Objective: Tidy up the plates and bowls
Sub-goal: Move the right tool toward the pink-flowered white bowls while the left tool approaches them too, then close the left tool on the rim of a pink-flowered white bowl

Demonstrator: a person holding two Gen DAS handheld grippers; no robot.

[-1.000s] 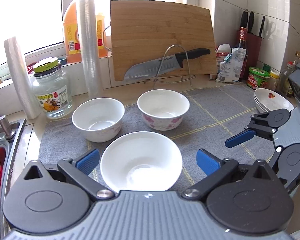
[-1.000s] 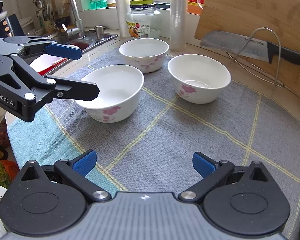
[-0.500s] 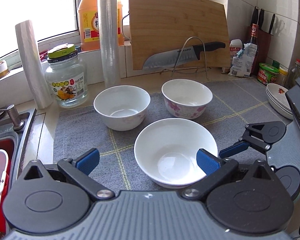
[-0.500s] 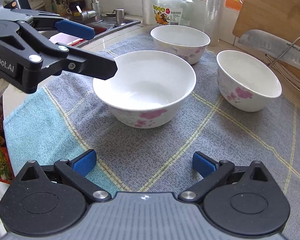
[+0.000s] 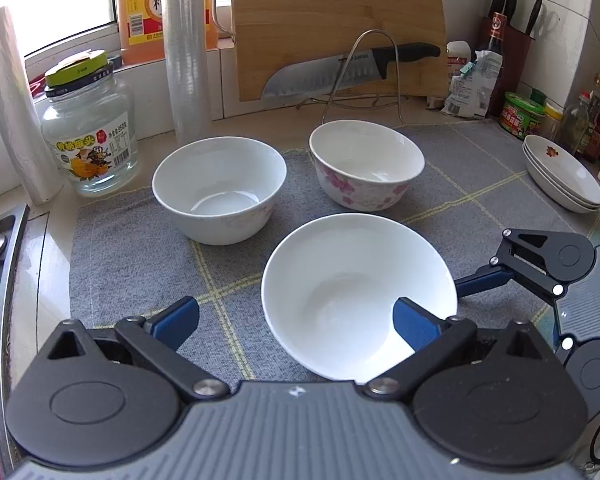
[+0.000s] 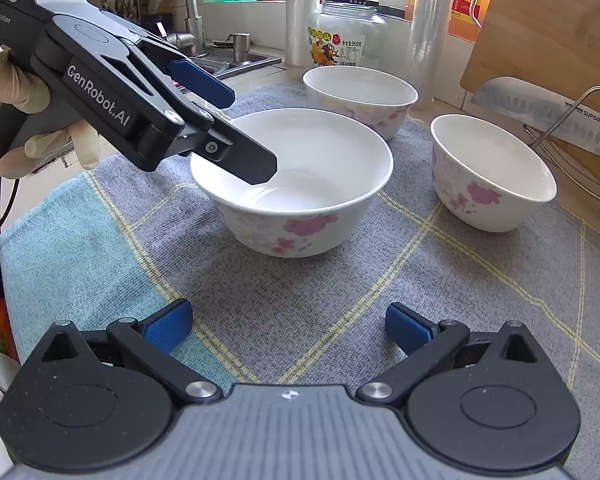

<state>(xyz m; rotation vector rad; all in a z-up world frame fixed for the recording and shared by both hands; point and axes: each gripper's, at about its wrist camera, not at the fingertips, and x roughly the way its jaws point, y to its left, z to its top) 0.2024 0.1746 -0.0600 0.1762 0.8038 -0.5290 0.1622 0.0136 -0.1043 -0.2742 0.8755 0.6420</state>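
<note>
Left wrist view: shows three bowls on a grey cloth [image 5: 132,256] spread over the surface. Finds the near bowl [image 5: 340,292] by the front edge of the cloth, with a plain bowl [image 5: 220,192] and a flowery bowl [image 5: 366,164] behind it, nearer the back edge. Finds a pile of plates [image 5: 564,176] far off at the right edge of the surface.

Looking at the left tool [image 5: 296,320]: wide open, holding nothing. Had the near bowl right in the middle a moment ago. Now sits shifted, with one finger over the inside of the bowl and the other outside it, so the bowl's wall is in between. Same in the right wrist view: one finger dipping in past the rim.

Looks ready to pinch that rim. Probably means lifting the near bowl and stacking it into another one.

As for the right tool [image 6: 288,320]: open too, empty, low over the cloth, just beside the near bowl.
</note>
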